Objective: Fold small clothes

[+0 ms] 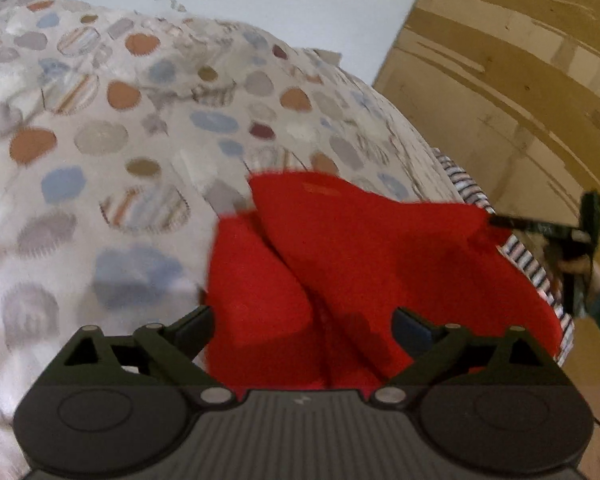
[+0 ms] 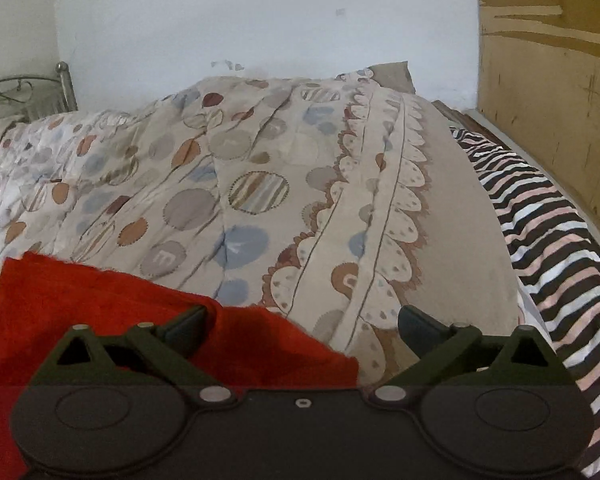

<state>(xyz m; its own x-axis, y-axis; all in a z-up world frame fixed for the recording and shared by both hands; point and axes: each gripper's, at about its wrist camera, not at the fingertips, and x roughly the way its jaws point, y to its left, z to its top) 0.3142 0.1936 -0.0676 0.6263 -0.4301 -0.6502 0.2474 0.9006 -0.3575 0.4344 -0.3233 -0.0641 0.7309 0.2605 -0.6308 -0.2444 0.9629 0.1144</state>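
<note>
The red garment (image 1: 352, 264) lies rumpled on the patterned bedspread (image 1: 112, 128) of the bed, near the striped sheet (image 2: 548, 240) at its edge. The left hand-held gripper (image 1: 302, 320) hangs over the cloth with its jaws spread wide, gripping nothing. The right hand-held gripper (image 2: 300, 322) is also wide and empty, one finger (image 2: 188, 326) over the garment's corner.
</note>
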